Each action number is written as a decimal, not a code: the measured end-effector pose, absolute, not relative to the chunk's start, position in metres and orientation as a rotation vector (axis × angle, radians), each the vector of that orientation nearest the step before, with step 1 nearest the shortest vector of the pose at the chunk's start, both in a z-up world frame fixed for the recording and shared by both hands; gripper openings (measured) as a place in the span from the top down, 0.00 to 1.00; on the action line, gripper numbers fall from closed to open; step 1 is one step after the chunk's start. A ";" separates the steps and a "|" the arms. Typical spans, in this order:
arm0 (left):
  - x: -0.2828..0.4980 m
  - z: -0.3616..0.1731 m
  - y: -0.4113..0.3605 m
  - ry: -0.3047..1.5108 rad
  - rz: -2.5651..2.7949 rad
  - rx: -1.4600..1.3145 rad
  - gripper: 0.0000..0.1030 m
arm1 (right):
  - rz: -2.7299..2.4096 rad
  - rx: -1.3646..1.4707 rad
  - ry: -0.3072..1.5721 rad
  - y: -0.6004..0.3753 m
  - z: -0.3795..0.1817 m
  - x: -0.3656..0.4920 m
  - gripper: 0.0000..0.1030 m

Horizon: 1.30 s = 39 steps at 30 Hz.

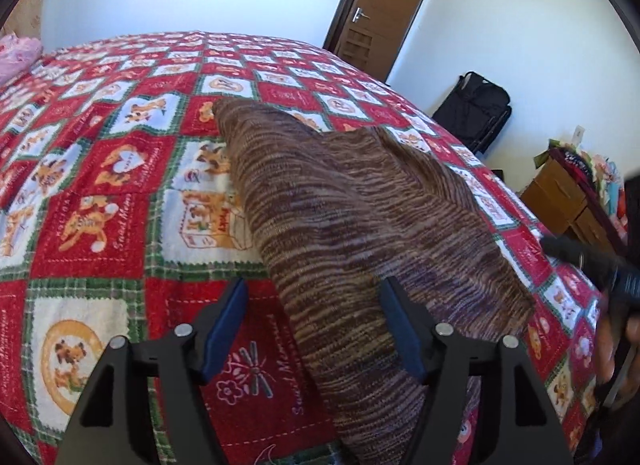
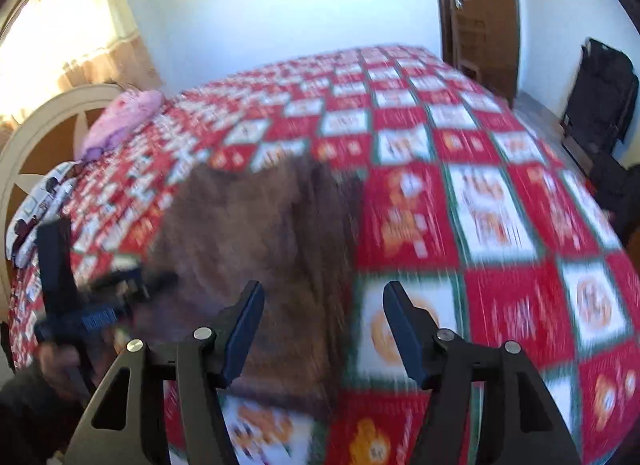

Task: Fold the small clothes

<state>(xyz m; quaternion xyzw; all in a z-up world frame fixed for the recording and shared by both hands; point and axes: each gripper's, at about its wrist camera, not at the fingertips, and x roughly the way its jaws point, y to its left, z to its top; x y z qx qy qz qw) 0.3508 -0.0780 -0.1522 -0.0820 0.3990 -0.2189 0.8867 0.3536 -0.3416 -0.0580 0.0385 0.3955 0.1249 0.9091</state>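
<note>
A brown striped knit garment (image 1: 352, 225) lies folded on the red patchwork bedspread (image 1: 100, 193). My left gripper (image 1: 312, 305) is open just above the garment's near left edge, holding nothing. In the blurred right wrist view the same garment (image 2: 256, 241) lies left of centre. My right gripper (image 2: 324, 309) is open over the garment's near right edge, empty. The left gripper shows at the left edge of the right wrist view (image 2: 96, 305); the right one shows at the right edge of the left wrist view (image 1: 600, 265).
A pink cloth (image 1: 16, 57) and a white printed cloth (image 2: 40, 201) lie near the headboard (image 2: 24, 137). A brown door (image 1: 380, 13), a black bag (image 1: 476, 109) and a wooden cabinet (image 1: 560, 193) with clutter stand beyond the bed.
</note>
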 end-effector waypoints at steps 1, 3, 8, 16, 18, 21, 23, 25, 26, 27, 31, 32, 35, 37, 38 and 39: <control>0.351 -0.153 -0.076 0.833 -0.456 -0.183 0.26 | 0.289 0.094 0.809 -0.337 -0.054 0.363 0.39; 0.351 -0.155 -0.072 0.836 -0.467 -0.213 0.26 | 0.337 0.149 0.836 -0.325 -0.054 0.390 0.39; 0.346 -0.155 -0.070 0.819 -0.456 -0.222 0.17 | 0.380 0.213 0.897 -0.301 -0.075 0.457 0.39; 0.345 -0.156 -0.068 0.816 -0.460 -0.234 0.11 | 0.324 0.167 0.923 -0.287 -0.099 0.485 0.93; 0.345 -0.156 -0.067 0.815 -0.463 -0.239 0.11 | 0.316 0.115 0.848 -0.285 -0.083 0.471 0.93; 0.345 -0.156 -0.074 0.822 -0.462 -0.204 0.06 | 0.247 0.083 0.798 -0.293 -0.069 0.464 0.93; 0.344 -0.157 -0.082 0.831 -0.453 -0.155 0.02 | 0.212 0.086 0.857 -0.299 -0.081 0.480 0.93; 0.343 -0.157 -0.090 0.836 -0.441 -0.100 0.00 | 0.193 0.111 0.955 -0.306 -0.105 0.498 0.89; 0.342 -0.157 -0.092 0.836 -0.438 -0.085 0.00 | 0.181 0.117 0.974 -0.310 -0.112 0.501 0.77; 0.341 -0.157 -0.093 0.834 -0.433 -0.076 0.00 | 0.165 0.127 0.959 -0.314 -0.112 0.500 0.70; 0.342 -0.157 -0.090 0.837 -0.436 -0.087 0.00 | 0.176 0.190 0.830 -0.317 -0.080 0.466 0.55; 0.342 -0.157 -0.089 0.837 -0.436 -0.088 0.00 | 0.212 0.192 0.793 -0.312 -0.073 0.457 0.55; 0.342 -0.157 -0.088 0.836 -0.440 -0.096 0.00 | 0.428 0.153 0.752 -0.286 -0.057 0.422 0.55; 0.343 -0.157 -0.087 0.835 -0.443 -0.105 0.00 | 0.453 0.044 0.817 -0.268 -0.067 0.413 0.55; 0.343 -0.157 -0.086 0.835 -0.444 -0.110 0.00 | 0.387 -0.027 0.867 -0.264 -0.080 0.413 0.55; 0.341 -0.157 -0.085 0.834 -0.442 -0.117 0.00 | 0.314 -0.067 0.934 -0.268 -0.097 0.416 0.55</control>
